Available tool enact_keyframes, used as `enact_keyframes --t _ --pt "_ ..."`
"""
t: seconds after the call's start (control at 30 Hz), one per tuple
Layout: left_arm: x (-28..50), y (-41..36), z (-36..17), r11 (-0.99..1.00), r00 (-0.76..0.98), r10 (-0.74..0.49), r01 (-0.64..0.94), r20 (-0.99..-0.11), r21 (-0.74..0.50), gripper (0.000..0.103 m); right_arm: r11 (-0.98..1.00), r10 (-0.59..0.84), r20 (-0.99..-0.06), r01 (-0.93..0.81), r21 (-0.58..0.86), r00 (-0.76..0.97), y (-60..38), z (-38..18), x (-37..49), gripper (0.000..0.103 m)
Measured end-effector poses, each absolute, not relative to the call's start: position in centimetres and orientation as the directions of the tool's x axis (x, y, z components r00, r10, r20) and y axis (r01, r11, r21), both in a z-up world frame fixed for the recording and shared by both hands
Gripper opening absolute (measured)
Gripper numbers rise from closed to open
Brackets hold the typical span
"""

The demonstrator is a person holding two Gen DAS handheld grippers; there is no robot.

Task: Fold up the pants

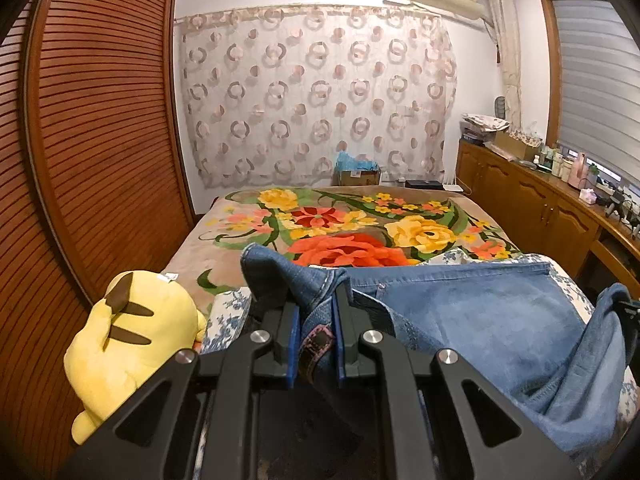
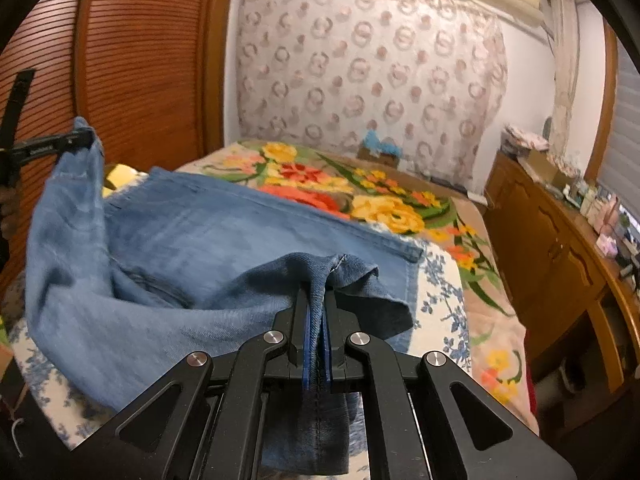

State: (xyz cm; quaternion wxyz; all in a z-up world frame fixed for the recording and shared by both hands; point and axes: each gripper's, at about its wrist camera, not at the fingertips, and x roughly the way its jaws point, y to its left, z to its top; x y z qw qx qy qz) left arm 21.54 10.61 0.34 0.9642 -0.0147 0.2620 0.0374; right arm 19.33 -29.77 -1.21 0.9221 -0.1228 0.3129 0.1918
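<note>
At far left stands a slatted wooden wardrobe. Beside it, at the bed's near left corner, lies a yellow plush, touching a blue-and-white floral sheet.

The left gripper is clamped on a bunched edge of the jeans, with blue pads pressing the denim from both sides and a dark label caught between them. In the right wrist view, this gripper shows at the left edge, holding a corner of the jeans raised off the bed.

The jeans lie across the near end of the bed, spread over the floral sheet, with the near edge lifted by both grippers and the far hem flat on the cover. Behind them stretches a blanket with large red and yellow flowers.

The right gripper is closed tight on a fold of denim, with cloth hanging below its fingers. In the left wrist view, it is only a dark part at the right edge, with denim draped at it.

On the back wall hangs a circle-patterned curtain. To the right runs a wooden cabinet, cluttered on top.
</note>
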Motion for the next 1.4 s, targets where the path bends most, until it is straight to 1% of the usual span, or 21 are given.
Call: enact_keyframes --t 0.33,0.4,0.43,0.47,0.53,0.57,0.63,0.8,1.0,1.07,1.13,1.3,1.33,1.37,1.4 --pt "25.0 11.5 -1.9 0.997 0.836 0.056 -0.079 -0.545 -0.018 0.011 0.908 0.243 -0.708 -0.413 -0.076 0.663 -30.2 -4.5 24.5 0.002" --pt "25.0 11.4 -2.5 0.997 0.83 0.052 -0.075 -0.556 -0.019 0.011 0.912 0.234 -0.711 -0.403 -0.076 0.663 -30.1 -4.7 24.6 0.008" --pt "25.0 11.4 -2.8 0.997 0.826 0.048 -0.072 -0.562 -0.021 0.011 0.915 0.231 -0.71 -0.397 -0.074 0.665 -30.2 -4.6 24.6 0.015" --pt "25.1 11.3 -2.9 0.997 0.824 0.047 -0.071 -0.565 -0.021 0.011 0.92 0.229 -0.704 -0.385 -0.068 0.672 -30.4 -4.4 24.4 0.026" --pt "25.1 11.0 -3.0 0.997 0.821 0.046 -0.07 -0.569 -0.02 0.011 0.93 0.224 -0.691 -0.363 -0.06 0.687 -31.0 -3.9 23.8 0.038" --pt "25.0 11.0 -3.0 0.997 0.822 0.046 -0.07 -0.568 -0.021 0.011 0.934 0.22 -0.684 -0.353 -0.058 0.696 -31.4 -3.7 23.4 0.041" --pt "25.1 10.9 -3.0 0.997 0.823 0.046 -0.07 -0.567 -0.021 0.011 0.938 0.215 -0.68 -0.343 -0.057 0.7 -31.8 -3.3 22.6 0.042" --pt "25.1 10.9 -3.0 0.997 0.822 0.047 -0.071 -0.568 -0.02 0.011 0.94 0.21 -0.712 -0.34 -0.042 0.67 -33.4 -4.1 19.8 0.043" --pt "25.2 10.8 -3.2 0.997 0.822 0.048 -0.07 -0.568 -0.018 0.011 0.955 0.186 -0.77 -0.295 -0.004 0.611 -35.4 -7.4 18.3 0.044" --pt "25.1 10.8 -3.4 0.997 0.819 0.047 -0.07 -0.572 -0.019 0.011 0.956 0.206 -0.777 -0.293 0.03 0.594 -35.6 -8.0 18.2 0.044" --pt "25.1 10.9 -3.5 0.997 0.817 0.047 -0.072 -0.575 -0.021 0.011 0.958 0.201 -0.777 -0.286 0.028 0.596 -35.4 -8.2 18.1 0.044" --pt "24.7 11.7 -4.1 0.997 0.814 0.047 -0.077 -0.579 -0.028 0.011 0.95 0.241 -0.784 -0.305 0.069 0.572 -34.7 -9.1 18.3 0.044" --pt "24.8 11.8 -4.0 0.997 0.814 0.047 -0.078 -0.578 -0.029 0.011 0.947 0.245 -0.788 -0.314 0.069 0.565 -34.5 -9.2 18.4 0.038" --pt "24.6 12.0 -3.9 0.996 0.817 0.048 -0.081 -0.575 -0.032 0.011 0.94 0.261 -0.788 -0.332 0.077 0.557 -34.3 -9.4 18.4 0.024" --pt "24.5 12.2 -3.8 0.996 0.82 0.049 -0.082 -0.571 -0.032 0.011 0.936 0.269 -0.788 -0.342 0.079 0.554 -34.1 -9.4 18.4 0.017"
